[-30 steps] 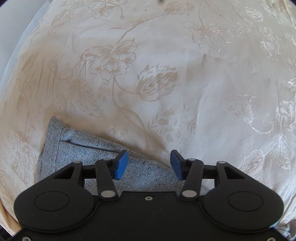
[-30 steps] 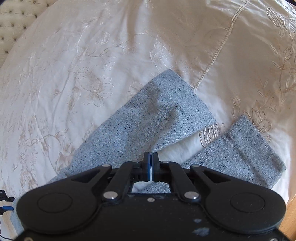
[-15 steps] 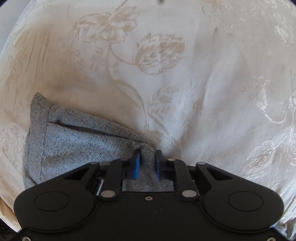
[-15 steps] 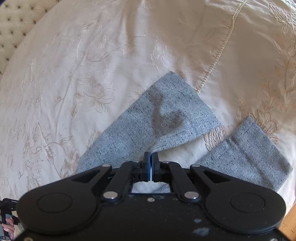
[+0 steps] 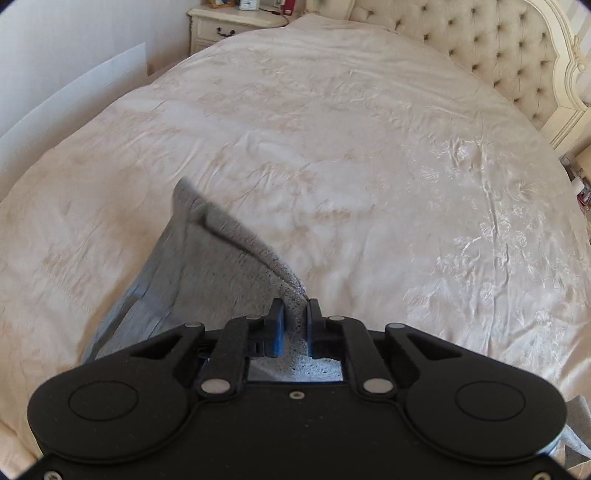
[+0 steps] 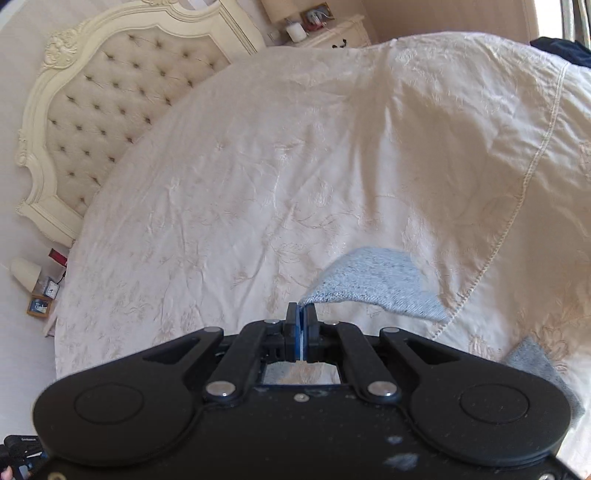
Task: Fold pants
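Pants (image 5: 218,266): grey speckled knit, blurred in left view, lifted off the bed (image 5: 332,147). Left gripper (image 5: 295,314) pinches a bunched corner; fabric hangs down-left from it in a taut fold. Right gripper (image 6: 301,314) clamped tight on a thin edge; a leg (image 6: 373,284) fans out to its right, another grey bit (image 6: 535,365) lower right. Bed ahead of both grippers is wide, cream, bare; headboard (image 6: 99,103) and nightstand (image 5: 229,26) lie far ahead at the edges.
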Demonstrator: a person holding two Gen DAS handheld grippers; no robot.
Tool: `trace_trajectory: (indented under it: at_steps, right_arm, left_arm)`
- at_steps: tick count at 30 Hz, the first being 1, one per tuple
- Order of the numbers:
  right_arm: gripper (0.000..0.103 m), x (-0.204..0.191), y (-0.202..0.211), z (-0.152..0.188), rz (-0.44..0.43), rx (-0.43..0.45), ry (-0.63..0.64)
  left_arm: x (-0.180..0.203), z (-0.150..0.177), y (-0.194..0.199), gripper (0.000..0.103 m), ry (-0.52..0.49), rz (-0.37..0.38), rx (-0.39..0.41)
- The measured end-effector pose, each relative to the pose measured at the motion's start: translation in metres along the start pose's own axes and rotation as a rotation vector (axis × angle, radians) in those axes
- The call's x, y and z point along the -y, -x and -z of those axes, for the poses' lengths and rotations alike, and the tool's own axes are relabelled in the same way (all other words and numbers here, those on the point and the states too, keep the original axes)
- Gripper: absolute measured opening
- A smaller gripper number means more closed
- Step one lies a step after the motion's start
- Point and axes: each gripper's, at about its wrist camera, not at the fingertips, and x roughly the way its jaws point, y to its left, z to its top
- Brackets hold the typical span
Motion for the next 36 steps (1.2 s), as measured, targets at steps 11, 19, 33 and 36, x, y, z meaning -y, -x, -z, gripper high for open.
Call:
trace_trajectory:
  at_steps: [11,19,33,36]
  right_arm:
    - [0.002,0.121,-0.018,0.151,0.3,-0.308,-0.148]
    - [0.002,0.082,0.014,0.125,0.198,-0.151,-0.046]
    - [0.021,0.121,0.041,0.16,0.228,-0.112,-0.179]
    - [0.024,0.129,0.029,0.151,0.192,-0.11,-0.185]
  left_arm:
    - [-0.055,0.123,-0.066,0.015,0.076,-0.221,-0.284]
    - [-0.022,0.074,-0.021,0.015,-0.042,-0.099,-0.111]
    - [-0.071,0.118,-0.05,0.017,0.037,-0.242,-0.238]
    - [-0.071,0.118,-0.047,0.017,0.076,-0.279,-0.227]
